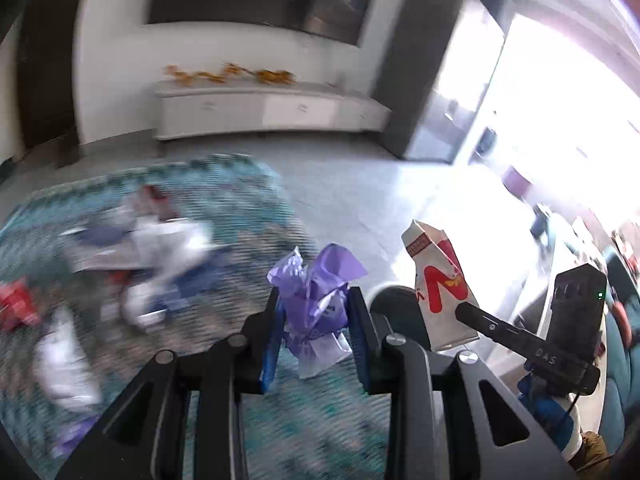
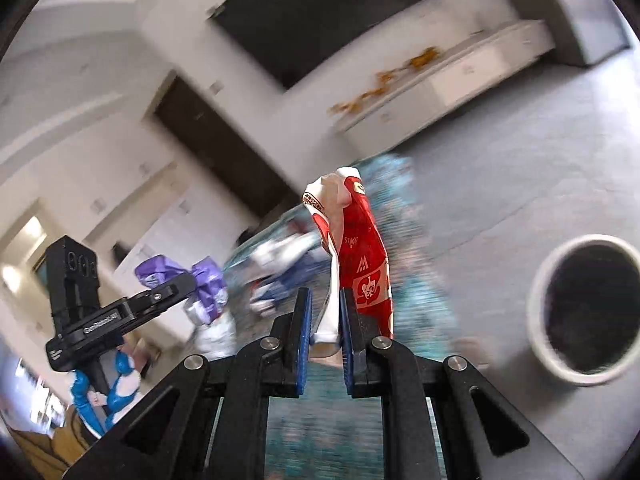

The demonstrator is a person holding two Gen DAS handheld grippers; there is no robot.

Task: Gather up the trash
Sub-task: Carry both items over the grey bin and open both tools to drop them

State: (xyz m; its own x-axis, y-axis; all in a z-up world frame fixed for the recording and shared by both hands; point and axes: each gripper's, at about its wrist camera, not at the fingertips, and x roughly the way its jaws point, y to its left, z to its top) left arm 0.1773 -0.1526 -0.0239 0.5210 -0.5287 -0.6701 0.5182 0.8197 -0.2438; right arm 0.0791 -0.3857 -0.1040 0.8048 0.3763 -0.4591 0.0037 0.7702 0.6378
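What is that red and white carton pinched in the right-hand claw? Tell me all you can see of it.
The red and white carton looks like a crushed paper drink carton, with a gabled top, red panels and white print. It stands roughly upright, lifted off the floor, its lower end clamped between the blue pads of the right gripper. Nothing else touches it. The left view shows its white side with a big red letter.

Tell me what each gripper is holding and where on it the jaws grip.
The left gripper pinches a crumpled purple wrapper around its lower middle. The right gripper clamps a red and white carton at its bottom end.
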